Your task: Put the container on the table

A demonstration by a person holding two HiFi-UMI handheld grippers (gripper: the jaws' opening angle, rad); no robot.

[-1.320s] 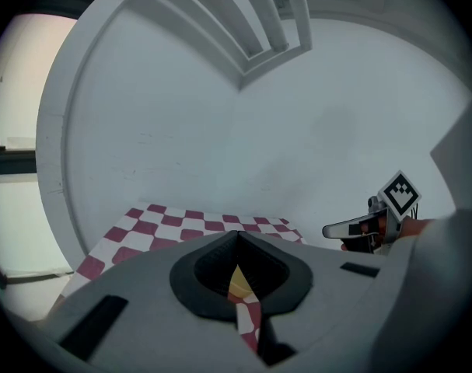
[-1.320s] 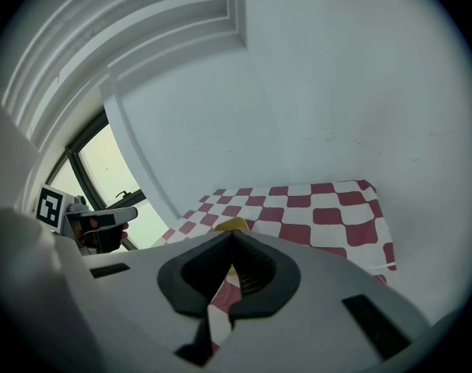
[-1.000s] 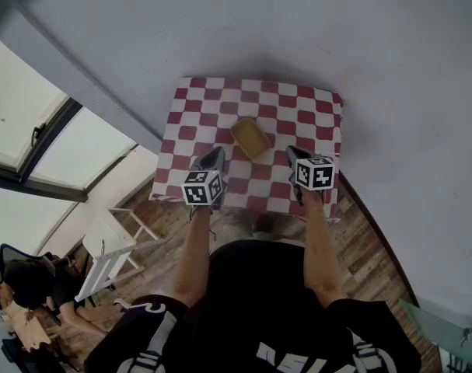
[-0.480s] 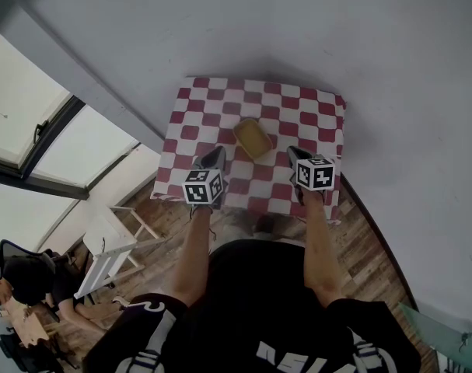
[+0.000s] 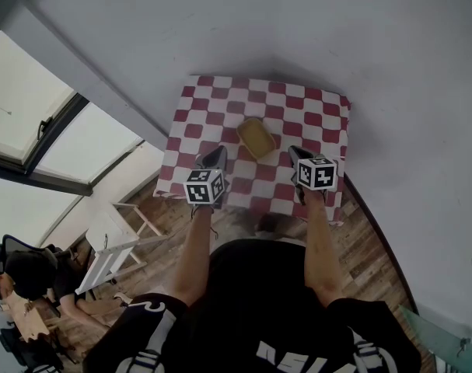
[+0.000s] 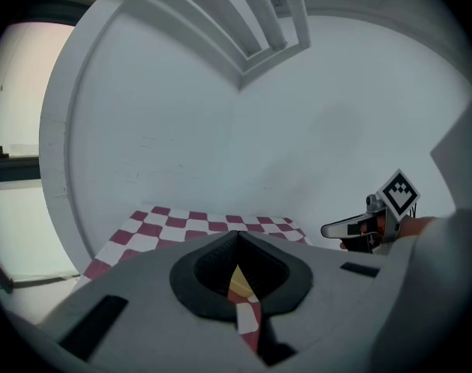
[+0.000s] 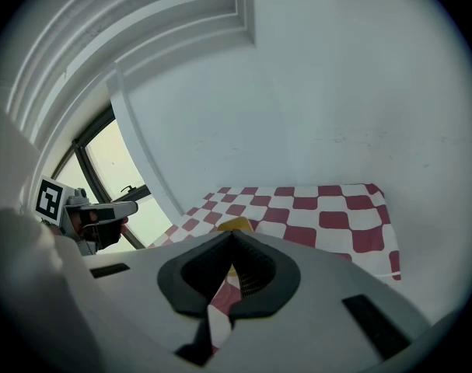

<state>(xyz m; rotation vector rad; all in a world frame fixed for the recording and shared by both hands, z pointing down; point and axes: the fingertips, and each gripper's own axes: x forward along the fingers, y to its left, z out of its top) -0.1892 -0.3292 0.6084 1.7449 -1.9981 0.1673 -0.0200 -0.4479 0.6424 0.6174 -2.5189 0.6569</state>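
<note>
The yellow container (image 5: 256,137) stands on the red-and-white checked counter (image 5: 317,107), with checked surface showing on every side of it. The left claw (image 5: 215,158) hovers near the container on its left, towards the person. The right claw (image 5: 296,155) hovers near it on its right, also towards the person, and neither touches it. Both claws have their jaws pressed together at the tips with nothing caught between them, and each points towards the container.
</note>
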